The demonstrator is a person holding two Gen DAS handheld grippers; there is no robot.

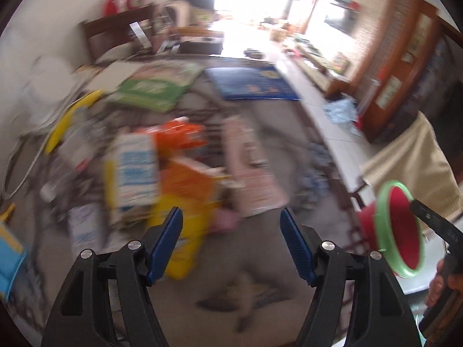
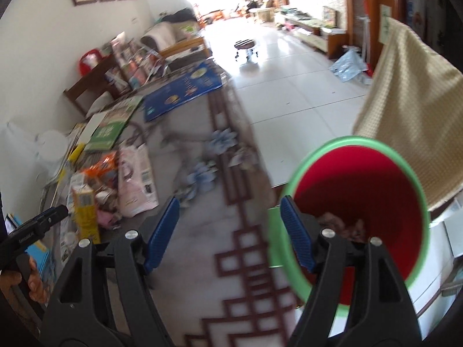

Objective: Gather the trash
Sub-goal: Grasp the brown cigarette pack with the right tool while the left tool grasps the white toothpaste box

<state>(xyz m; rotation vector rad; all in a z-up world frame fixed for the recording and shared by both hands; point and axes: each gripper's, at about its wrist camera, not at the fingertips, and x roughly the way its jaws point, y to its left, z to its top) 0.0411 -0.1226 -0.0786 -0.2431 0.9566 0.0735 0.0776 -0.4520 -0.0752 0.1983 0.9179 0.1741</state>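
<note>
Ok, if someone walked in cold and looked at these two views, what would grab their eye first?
Probably the red bin with the green rim, filling the right wrist view beside the open right tongs. Next, the heap of bright packaging, orange, yellow and pink, piled on the patterned table ahead of the open, empty left tongs.

Left gripper (image 1: 231, 225) open above a cluttered table (image 1: 260, 283)

Its blue pads (image 1: 165, 245) stand wide apart with nothing between them. Just beyond lie blurred packets: a yellow one (image 1: 179, 231), an orange one (image 1: 185, 136) and a pink one (image 1: 249, 173). At the right edge, a red bin with a green rim (image 1: 399, 228) beside a hand (image 1: 442, 286).
</note>
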